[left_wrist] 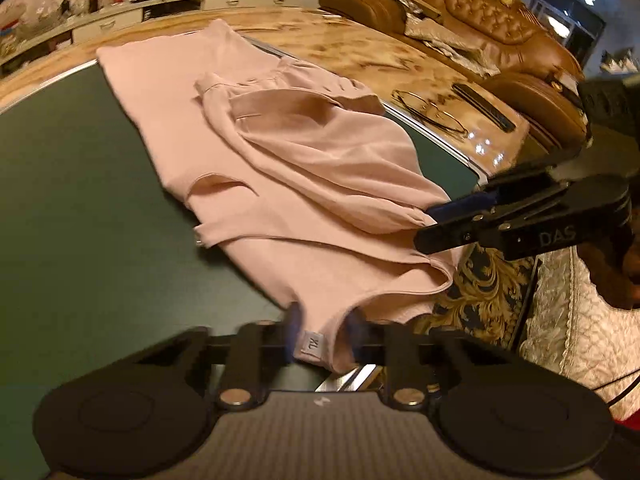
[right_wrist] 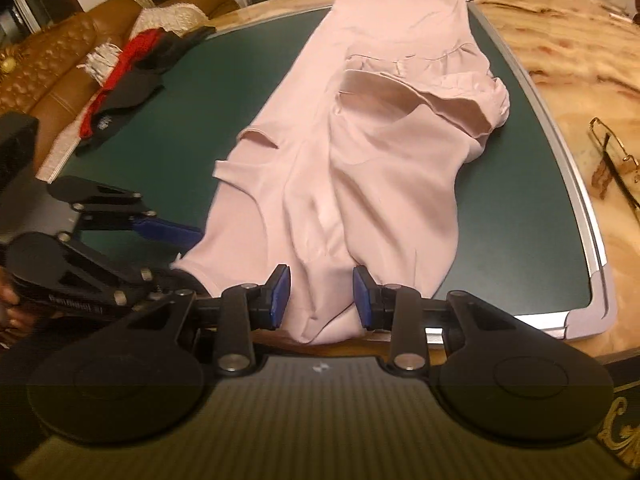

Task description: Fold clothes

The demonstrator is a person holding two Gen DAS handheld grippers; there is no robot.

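Your left gripper (left_wrist: pixel 320 338) and right gripper (right_wrist: pixel 322 298) both pinch the near hem of the pale pink cotton garment (left_wrist: pixel 256 152) lying on the dark green mat (left_wrist: pixel 72 184), so next, I judge, carry that edge toward the far end.

One pink garment, two grippers, one green mat

A single pink garment (right_wrist: pixel 360 152) lies on one green mat (right_wrist: pixel 520 200), which sits on one marble counter (right_wrist: pixel 580 80); two grippers are in view, the left gripper (left_wrist: pixel 322 338) and the right gripper (right_wrist: pixel 322 296), each with two blue pads; one pair of glasses (left_wrist: pixel 430 110) and one dark flat bar (left_wrist: pixel 484 106) rest on the counter; one heap of red, black and white clothes (right_wrist: pixel 124 72) lies at the mat's edge; one brown sofa (left_wrist: pixel 500 32) stands behind
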